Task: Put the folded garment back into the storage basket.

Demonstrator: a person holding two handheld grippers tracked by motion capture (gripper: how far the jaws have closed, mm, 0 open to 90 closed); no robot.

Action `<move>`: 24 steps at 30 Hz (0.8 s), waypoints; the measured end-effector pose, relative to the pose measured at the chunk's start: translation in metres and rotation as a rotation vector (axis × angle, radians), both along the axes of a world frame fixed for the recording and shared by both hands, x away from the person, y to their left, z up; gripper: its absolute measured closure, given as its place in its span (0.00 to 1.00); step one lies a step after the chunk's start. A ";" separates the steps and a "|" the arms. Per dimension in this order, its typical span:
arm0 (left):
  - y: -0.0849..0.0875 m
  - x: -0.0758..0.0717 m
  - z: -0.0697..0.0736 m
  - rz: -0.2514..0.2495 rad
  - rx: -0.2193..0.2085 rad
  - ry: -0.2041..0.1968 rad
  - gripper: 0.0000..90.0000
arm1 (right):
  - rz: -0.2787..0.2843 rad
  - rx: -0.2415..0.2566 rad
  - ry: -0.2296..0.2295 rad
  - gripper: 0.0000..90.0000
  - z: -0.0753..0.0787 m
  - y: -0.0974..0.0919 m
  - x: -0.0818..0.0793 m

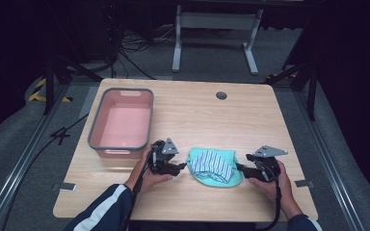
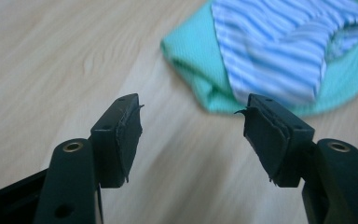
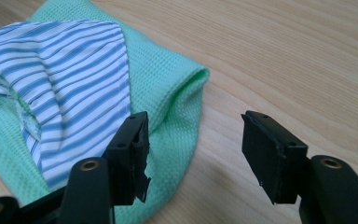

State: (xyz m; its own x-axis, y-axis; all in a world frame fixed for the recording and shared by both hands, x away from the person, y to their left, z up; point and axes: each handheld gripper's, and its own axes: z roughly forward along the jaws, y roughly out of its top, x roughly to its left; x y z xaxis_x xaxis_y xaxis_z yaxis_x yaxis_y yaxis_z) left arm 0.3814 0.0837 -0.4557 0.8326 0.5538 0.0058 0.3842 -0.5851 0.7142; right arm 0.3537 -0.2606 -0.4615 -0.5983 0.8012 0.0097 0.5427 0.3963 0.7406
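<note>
A folded green cloth with a blue-and-white striped piece on top lies on the wooden table near its front edge. My left gripper sits just left of it, open, with bare table between its jaws; the green cloth and the striped piece lie ahead and to the right of my left gripper. My right gripper is at the cloth's right edge, open. In the right gripper view, one jaw of my right gripper is over the green cloth, the other over bare wood. The striped piece lies beyond.
A pink bin with a grey rim stands empty at the table's left. A round cable hole is in the table's far middle. A white desk frame and cables lie on the floor beyond.
</note>
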 end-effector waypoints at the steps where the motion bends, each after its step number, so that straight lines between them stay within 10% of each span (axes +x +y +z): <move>1: -0.004 0.004 0.000 -0.004 -0.001 -0.007 0.41 | 0.003 -0.001 0.000 0.47 0.000 0.003 0.002; 11: -0.023 0.031 -0.009 0.008 -0.014 0.006 0.41 | 0.021 -0.026 0.013 0.54 -0.005 0.021 0.015; 24: -0.029 0.031 -0.024 -0.021 -0.006 0.056 0.35 | 0.025 -0.023 0.060 0.62 -0.013 0.026 0.017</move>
